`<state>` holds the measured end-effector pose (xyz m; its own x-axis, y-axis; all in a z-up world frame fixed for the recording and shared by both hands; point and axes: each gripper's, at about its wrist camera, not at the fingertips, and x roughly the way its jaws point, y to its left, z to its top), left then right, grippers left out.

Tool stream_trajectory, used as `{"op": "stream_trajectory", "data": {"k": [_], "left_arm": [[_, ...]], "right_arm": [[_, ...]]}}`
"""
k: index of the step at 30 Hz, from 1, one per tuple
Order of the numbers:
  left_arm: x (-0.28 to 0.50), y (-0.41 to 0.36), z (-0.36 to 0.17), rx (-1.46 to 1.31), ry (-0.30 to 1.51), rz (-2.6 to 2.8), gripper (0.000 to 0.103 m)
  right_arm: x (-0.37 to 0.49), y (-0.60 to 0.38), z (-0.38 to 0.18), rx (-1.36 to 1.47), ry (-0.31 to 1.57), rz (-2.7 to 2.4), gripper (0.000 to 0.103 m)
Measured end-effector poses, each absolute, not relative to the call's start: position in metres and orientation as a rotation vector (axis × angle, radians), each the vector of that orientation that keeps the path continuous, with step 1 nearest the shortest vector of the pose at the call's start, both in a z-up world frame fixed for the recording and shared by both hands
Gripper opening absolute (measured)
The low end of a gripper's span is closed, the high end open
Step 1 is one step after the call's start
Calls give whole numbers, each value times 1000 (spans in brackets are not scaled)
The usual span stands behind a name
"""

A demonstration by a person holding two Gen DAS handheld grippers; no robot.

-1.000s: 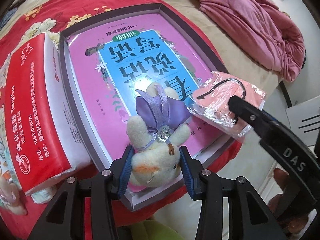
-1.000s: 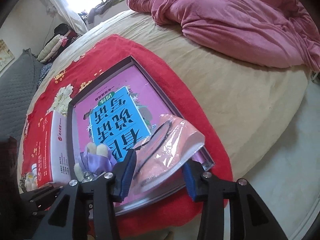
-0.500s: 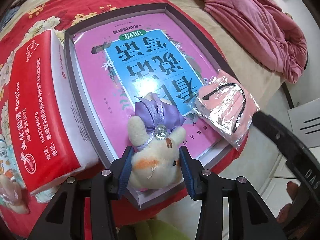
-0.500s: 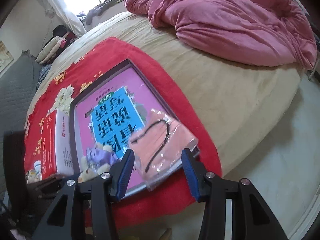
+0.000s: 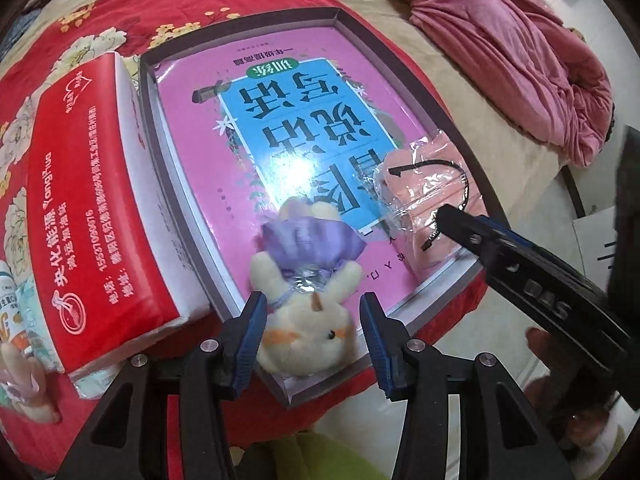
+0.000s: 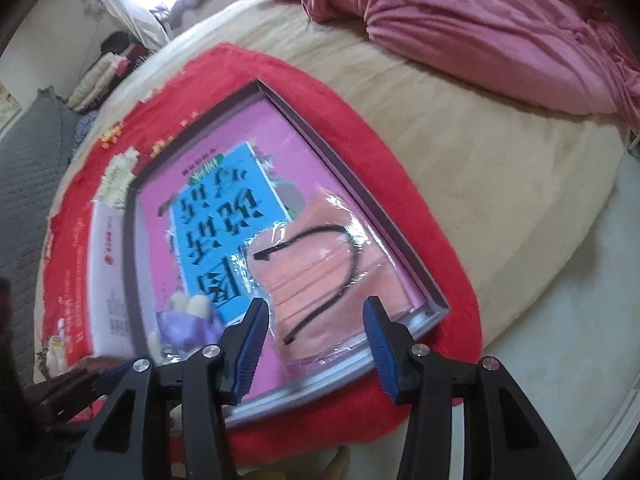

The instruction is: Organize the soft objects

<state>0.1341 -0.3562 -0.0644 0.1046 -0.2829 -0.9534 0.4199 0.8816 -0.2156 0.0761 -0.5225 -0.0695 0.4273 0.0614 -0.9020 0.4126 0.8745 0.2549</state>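
We hold our left gripper pointing steeply down over the near corner of the grey tray, its blue pads standing on either side of the plush bunny. The jaws have just opened a little further; the left pad lies against the bunny's side and a thin gap shows at the right pad, so the toy sits between them released and not clenched. The bunny lies on the pink book that fills the tray, its purple bow just ahead of our fingertips.

To the left of this gripper, just outside the tray wall, a red tissue pack rests on the red floral blanket.

Our right gripper hovers over the other near corner of the tray. Its jaws stand apart, gripping nothing, and the wrapped pink face mask lies between and just beyond the blue pads, flat on the book, with its black ear loop on top. Farther ahead and to the right, a crumpled pink quilt sits on the beige sheet, well apart from the tray.
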Motion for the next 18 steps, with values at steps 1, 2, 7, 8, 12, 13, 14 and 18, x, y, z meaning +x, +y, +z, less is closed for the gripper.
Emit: {"op": "stream_trajectory", "data": {"k": [1, 2, 7, 8, 12, 13, 14, 18], "left_arm": [[135, -356, -63, 118, 1368, -520, 52], [136, -355, -63, 113, 1365, -524, 53], [137, -357, -59, 122, 1358, -525, 56], [138, -358, -58, 122, 1357, -528, 56], [135, -360, -51, 129, 1336, -525, 59], [133, -359, -47, 143, 1322, -516, 61], [131, -359, -45, 155, 1311, -513, 62], [121, -354, -29, 151, 1265, -530, 68]], "right_arm": [[79, -523, -72, 481, 1119, -229, 49], [82, -523, -74, 479, 1121, -232, 49], [79, -522, -55, 464, 1080, -217, 49], [78, -522, -52, 459, 1076, -218, 49], [71, -525, -39, 449, 1051, -232, 49], [68, -526, -35, 451, 1041, -230, 49], [67, -526, -32, 451, 1033, -228, 49], [57, -523, -13, 435, 997, -233, 49]]}}
